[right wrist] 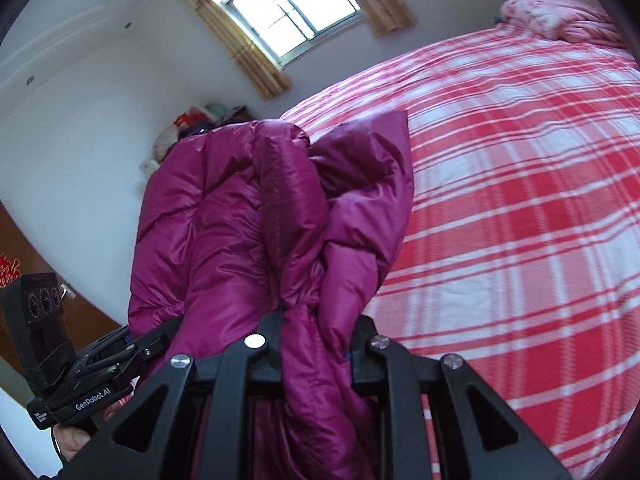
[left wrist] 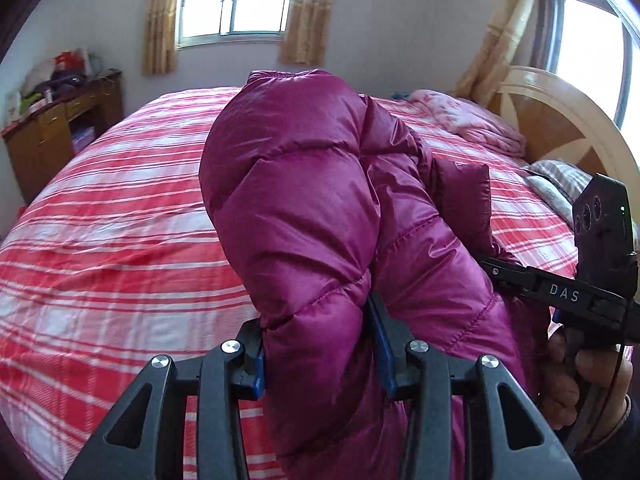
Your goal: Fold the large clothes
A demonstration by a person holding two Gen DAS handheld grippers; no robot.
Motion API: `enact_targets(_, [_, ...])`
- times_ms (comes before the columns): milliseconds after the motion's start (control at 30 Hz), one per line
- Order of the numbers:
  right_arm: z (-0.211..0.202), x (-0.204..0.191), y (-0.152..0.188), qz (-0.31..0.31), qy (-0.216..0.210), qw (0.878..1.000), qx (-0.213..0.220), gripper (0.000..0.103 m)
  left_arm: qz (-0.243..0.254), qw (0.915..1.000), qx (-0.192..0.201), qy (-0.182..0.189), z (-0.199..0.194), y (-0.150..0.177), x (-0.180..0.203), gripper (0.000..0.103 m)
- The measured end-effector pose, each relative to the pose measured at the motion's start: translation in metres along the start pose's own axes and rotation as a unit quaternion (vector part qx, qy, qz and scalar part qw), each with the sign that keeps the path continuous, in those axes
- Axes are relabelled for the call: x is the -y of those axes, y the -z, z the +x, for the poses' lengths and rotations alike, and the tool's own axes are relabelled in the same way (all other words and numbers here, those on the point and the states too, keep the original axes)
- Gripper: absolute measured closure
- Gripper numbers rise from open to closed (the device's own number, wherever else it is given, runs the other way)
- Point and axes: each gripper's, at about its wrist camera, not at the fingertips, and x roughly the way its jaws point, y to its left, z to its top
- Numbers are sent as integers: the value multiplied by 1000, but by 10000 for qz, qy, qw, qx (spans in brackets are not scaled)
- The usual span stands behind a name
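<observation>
A magenta quilted down jacket (left wrist: pixel 312 200) hangs bunched in the air above the bed. My left gripper (left wrist: pixel 320 344) is shut on a thick fold of it between its blue pads. My right gripper (right wrist: pixel 316 332) is shut on another bunched part of the jacket (right wrist: pixel 240 220). Each gripper shows in the other's view: the right one at the right edge of the left wrist view (left wrist: pixel 560 292), the left one at the lower left of the right wrist view (right wrist: pixel 120 348). They hold the jacket close together.
A bed with a red-and-white plaid sheet (left wrist: pixel 120 240) lies below. A pink quilt (left wrist: pixel 472 120) and a wooden headboard (left wrist: pixel 560 128) are at its far right end. A cluttered wooden cabinet (left wrist: pixel 60 128) stands at the left wall.
</observation>
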Motion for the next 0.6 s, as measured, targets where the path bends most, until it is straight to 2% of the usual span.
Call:
enact_targets(367, [70, -54, 1, -470, -343, 9967, -562, 81, -354, 9973, 115, -632, -27, 25, -66, 60])
enact_targets(600, [119, -70, 5, -615, -491, 9926, -922, 81, -618, 9942, -13, -879, -25, 38, -97, 60])
